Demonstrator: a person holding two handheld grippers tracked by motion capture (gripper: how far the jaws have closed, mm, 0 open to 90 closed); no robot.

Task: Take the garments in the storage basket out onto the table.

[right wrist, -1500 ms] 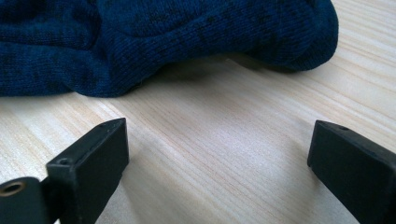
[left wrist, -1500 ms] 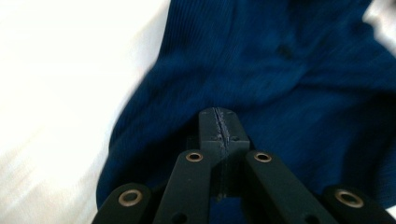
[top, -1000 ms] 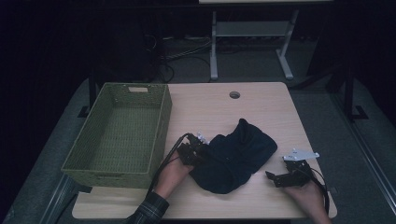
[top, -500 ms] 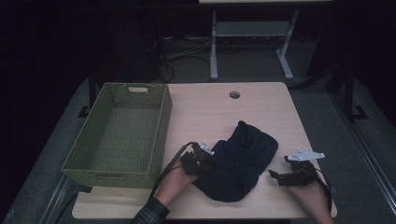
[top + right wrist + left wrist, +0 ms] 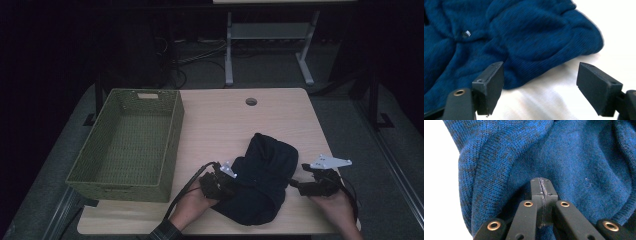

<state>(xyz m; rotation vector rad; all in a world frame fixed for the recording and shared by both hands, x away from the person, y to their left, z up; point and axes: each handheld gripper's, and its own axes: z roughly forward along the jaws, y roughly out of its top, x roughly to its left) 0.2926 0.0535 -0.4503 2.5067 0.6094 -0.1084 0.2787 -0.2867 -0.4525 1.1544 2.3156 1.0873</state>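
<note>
One soft blue knitted garment (image 5: pixel 263 180) lies bunched at table's near edge | left gripper (image 5: pixel 541 186) clenched on its fold | right gripper (image 5: pixel 540 85) released, jaws just closing, nothing between | I judge it light, floppy; take thick hem.

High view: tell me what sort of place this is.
Probably a lab or recording workspace: a bare wooden table with a cable hole, loose cables on the floor, and a metal stand behind, all in a dark room.
</note>
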